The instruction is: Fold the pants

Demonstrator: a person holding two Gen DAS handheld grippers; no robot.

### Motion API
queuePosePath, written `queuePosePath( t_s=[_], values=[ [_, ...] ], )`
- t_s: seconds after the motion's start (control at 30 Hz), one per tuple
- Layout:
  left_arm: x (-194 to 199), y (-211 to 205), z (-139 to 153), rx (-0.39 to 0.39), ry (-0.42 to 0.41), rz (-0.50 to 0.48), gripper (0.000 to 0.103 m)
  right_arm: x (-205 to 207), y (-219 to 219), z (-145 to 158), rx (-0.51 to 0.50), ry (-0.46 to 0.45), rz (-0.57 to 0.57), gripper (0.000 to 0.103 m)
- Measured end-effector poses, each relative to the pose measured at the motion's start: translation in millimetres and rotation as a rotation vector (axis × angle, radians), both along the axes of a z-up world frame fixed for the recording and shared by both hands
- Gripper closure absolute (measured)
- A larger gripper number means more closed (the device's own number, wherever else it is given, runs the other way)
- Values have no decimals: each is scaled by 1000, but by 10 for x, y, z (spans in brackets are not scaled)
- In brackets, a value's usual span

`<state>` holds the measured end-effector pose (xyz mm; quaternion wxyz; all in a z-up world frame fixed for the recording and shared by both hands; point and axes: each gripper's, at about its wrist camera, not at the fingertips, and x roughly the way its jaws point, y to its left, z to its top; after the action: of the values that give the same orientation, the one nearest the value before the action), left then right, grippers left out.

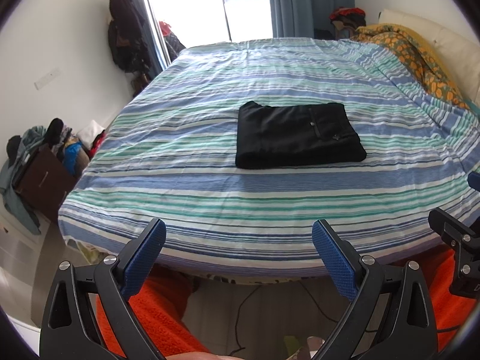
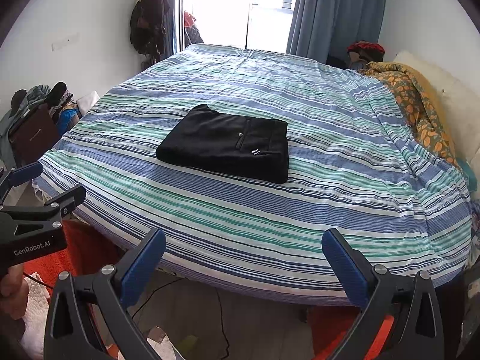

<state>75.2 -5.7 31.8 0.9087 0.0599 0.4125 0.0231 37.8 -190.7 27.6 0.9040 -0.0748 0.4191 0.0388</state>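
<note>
Black pants point(image 1: 297, 135) lie folded into a flat rectangle on the striped bed point(image 1: 210, 186), back pocket and small white logo facing up. They also show in the right wrist view point(image 2: 228, 144). My left gripper point(image 1: 238, 234) is open and empty, held off the bed's near edge, well short of the pants. My right gripper point(image 2: 243, 243) is open and empty too, also back from the near edge. The left gripper's body shows at the left of the right wrist view point(image 2: 39, 210); the right gripper's body shows at the right edge of the left wrist view point(image 1: 456, 240).
A yellow-orange patterned quilt point(image 2: 420, 111) is bunched along the bed's right side by a white pillow point(image 2: 450, 96). Clothes and a brown box point(image 1: 45, 177) are piled on the floor at the left. Blue curtains point(image 2: 330, 15) and a bright window stand behind. Orange fabric point(image 1: 156, 315) lies below the grippers.
</note>
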Motion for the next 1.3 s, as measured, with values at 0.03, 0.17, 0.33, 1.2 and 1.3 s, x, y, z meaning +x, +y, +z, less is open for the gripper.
queuePosePath(
  t_s=[0.03,0.17,0.33,1.2,1.3],
  values=[
    [0,-5,-1,0,1,0,4,-6,2,-7,0,0,0,0],
    [0,-6,-5,0,4,-2,4,-9,-4,-16,0,0,-2,0],
    [-2,3,-18,-1,7,-7,4,-17,-10,-24,6,3,-1,0],
    [-31,9,49,-16,12,-33,3,-88,73,81,2,7,32,0],
    [-34,10,61,-18,13,-35,3,-94,79,89,3,8,34,0]
  ],
)
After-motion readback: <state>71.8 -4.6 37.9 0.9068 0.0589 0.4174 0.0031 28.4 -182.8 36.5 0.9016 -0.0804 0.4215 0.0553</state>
